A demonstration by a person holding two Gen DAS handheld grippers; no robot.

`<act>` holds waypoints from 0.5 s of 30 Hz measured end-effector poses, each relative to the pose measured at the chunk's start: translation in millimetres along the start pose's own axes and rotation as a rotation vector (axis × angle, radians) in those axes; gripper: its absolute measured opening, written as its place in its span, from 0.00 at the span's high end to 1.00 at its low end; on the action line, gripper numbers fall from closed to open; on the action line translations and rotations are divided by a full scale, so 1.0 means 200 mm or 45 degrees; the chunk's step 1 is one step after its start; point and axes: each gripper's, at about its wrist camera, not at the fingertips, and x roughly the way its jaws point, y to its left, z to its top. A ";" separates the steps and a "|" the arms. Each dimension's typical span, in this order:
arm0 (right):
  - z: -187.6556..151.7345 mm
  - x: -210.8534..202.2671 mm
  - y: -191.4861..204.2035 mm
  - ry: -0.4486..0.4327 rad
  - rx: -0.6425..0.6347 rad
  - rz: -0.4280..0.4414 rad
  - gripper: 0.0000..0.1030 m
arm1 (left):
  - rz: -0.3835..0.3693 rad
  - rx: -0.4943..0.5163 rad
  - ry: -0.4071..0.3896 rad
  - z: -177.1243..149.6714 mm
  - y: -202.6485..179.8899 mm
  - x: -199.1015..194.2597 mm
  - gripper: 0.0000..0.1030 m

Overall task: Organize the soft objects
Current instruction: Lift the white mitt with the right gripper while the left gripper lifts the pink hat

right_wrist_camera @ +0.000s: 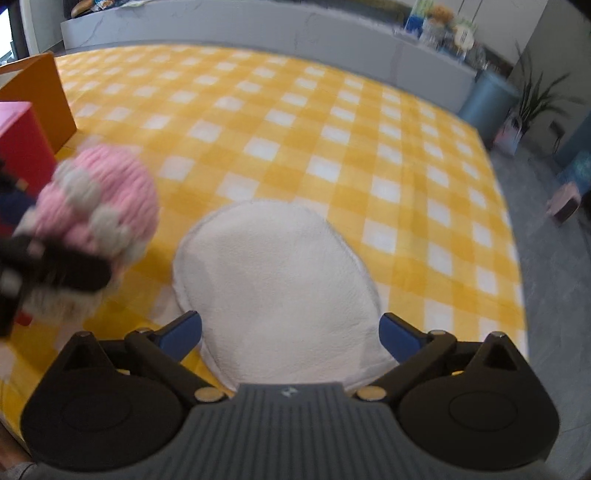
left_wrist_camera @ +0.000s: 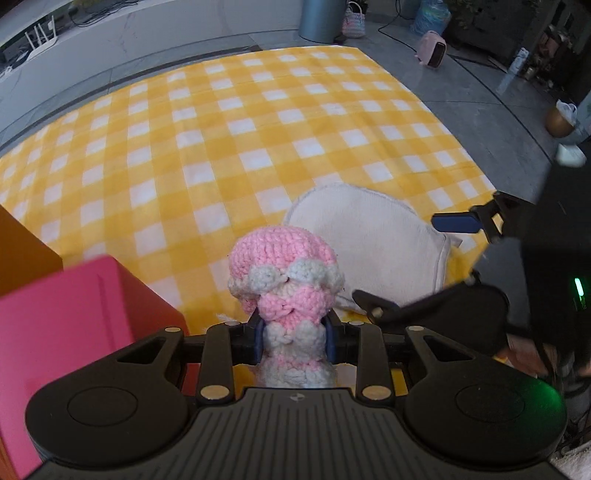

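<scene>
My left gripper (left_wrist_camera: pixel 295 341) is shut on a pink and white crocheted toy (left_wrist_camera: pixel 284 273), which stands up between the blue pads above the yellow checked blanket (left_wrist_camera: pixel 229 122). The same toy (right_wrist_camera: pixel 99 203) shows blurred at the left of the right wrist view, with the left gripper under it. A cream plush cushion (right_wrist_camera: pixel 273 280) lies flat on the blanket (right_wrist_camera: pixel 332 122). My right gripper (right_wrist_camera: pixel 290 332) is open wide, its blue pads on either side of the cushion's near end and clear of it. In the left wrist view the cushion (left_wrist_camera: pixel 373 236) lies beyond the toy, one blue right fingertip (left_wrist_camera: pixel 456 222) over it.
A pink box (left_wrist_camera: pixel 66 317) and an orange box (left_wrist_camera: pixel 22 240) stand at the left edge of the blanket; they appear again as pink box (right_wrist_camera: pixel 18 147) and orange box (right_wrist_camera: pixel 40 92). Grey floor, a blue bin (left_wrist_camera: pixel 319 18) and a small pink heater (left_wrist_camera: pixel 432 50) lie beyond the blanket.
</scene>
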 end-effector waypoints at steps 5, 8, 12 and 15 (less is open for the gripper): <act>0.01 0.06 -0.03 -0.018 0.009 -0.013 0.03 | -0.016 -0.050 -0.003 -0.05 -0.03 0.07 0.66; 0.01 0.08 -0.02 -0.025 0.004 -0.004 0.03 | 0.068 -0.028 -0.019 -0.07 -0.06 0.12 0.57; 0.00 0.08 -0.05 -0.032 0.027 -0.031 0.03 | 0.160 -0.009 -0.020 -0.07 -0.08 0.16 0.43; -0.01 0.08 -0.08 -0.022 0.038 -0.058 0.03 | 0.164 -0.024 -0.026 -0.07 -0.08 0.19 0.33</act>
